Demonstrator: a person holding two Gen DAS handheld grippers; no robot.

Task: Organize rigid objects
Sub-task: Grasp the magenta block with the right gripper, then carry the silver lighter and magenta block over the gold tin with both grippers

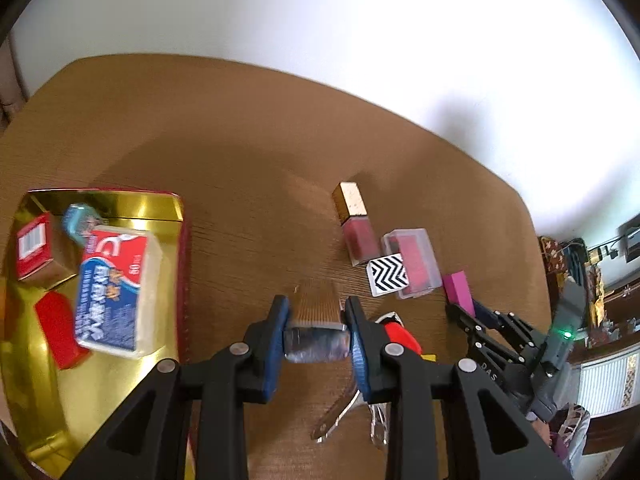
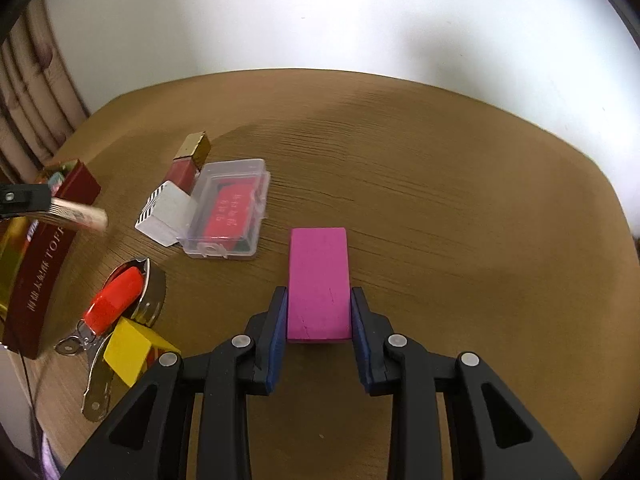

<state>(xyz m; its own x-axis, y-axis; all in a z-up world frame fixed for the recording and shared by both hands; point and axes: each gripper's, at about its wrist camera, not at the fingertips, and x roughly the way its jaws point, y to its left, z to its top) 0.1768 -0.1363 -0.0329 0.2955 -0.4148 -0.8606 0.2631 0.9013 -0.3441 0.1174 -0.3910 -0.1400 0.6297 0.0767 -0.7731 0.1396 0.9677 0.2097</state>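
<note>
Already the gold tin [image 1: 176, 216], at nine o'clock, holds several small boxes; a clear case [image 2: 228, 208] and others wait. Left gripper [image 1: 316, 334] clamps what looks like a ridged bar [image 1: 314, 308], right gripper [image 2: 319, 316] clenches the pink block [image 2: 318, 280] at centre.

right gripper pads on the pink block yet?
Touching. In the right wrist view both blue pads sit flush against the sides of the pink block, with no gap visible.

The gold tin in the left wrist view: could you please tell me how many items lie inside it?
4 visible in the gold tin: toothpaste box, barcoded red box, red block, teal item. More may be hidden.
</note>
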